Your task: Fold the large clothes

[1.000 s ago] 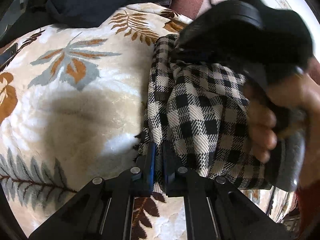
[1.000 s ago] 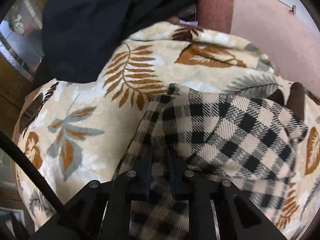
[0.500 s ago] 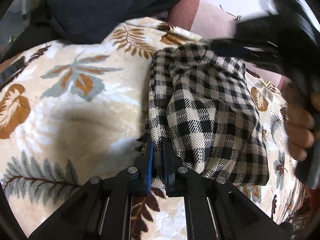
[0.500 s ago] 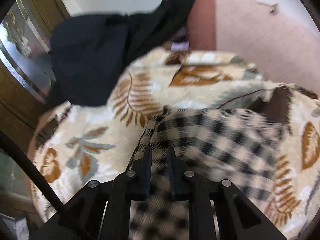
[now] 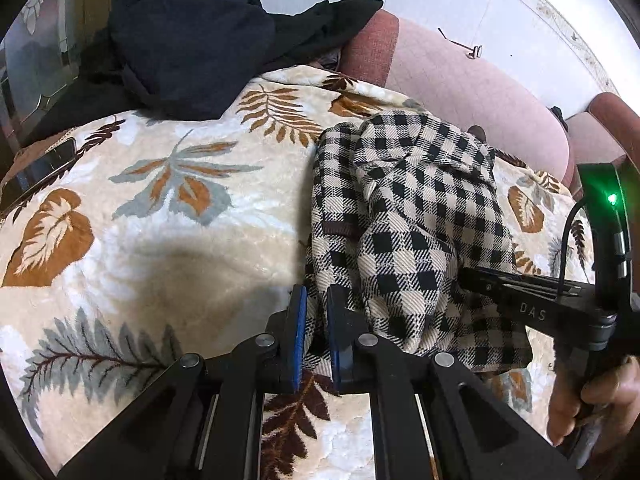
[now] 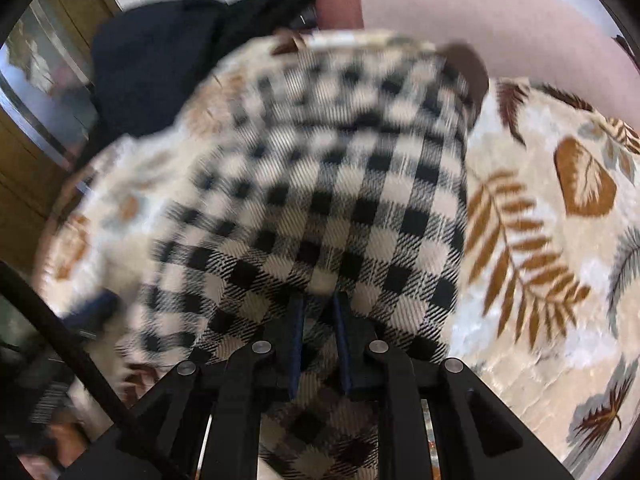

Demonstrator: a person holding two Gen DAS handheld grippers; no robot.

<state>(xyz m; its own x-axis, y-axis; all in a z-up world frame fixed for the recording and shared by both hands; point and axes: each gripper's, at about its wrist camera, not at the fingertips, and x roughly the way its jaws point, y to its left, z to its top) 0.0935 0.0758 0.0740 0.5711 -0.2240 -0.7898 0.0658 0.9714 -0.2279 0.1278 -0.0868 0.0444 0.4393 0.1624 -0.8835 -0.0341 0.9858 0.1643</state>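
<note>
Since the earlier frame, the right gripper (image 5: 466, 276) is down low at the near right side of the checked garment (image 5: 404, 232), where before it was up at the far end. In its own view the cloth now fills most of the picture and looks blurred.

The left gripper (image 5: 316, 304) pinches the near left edge of the checked garment. Its jaws have just been opening a tiny bit, but the cloth edge sits between the blue pads and looks gripped. The right gripper (image 6: 318, 308) is clamped on a fold of the same cloth, which bunches up between its fingers. A hand (image 5: 592, 400) holds its handle at the lower right.

The checked garment lies on the leaf blanket (image 5: 160, 220), right of the middle. Its long side runs from the grippers away toward the pink sofa back (image 5: 480, 84). The far end is bunched and rounded. Its left edge is fairly straight; the right side is lumpy.

To the left of the garment the leaf blanket is wide and bare. On the right there is a narrower strip of blanket. A dark pile of clothes (image 5: 188, 44) sits at the far left corner, well apart from the checked cloth. A dark flat thing, maybe a phone (image 5: 40, 176), lies at the left edge.
</note>
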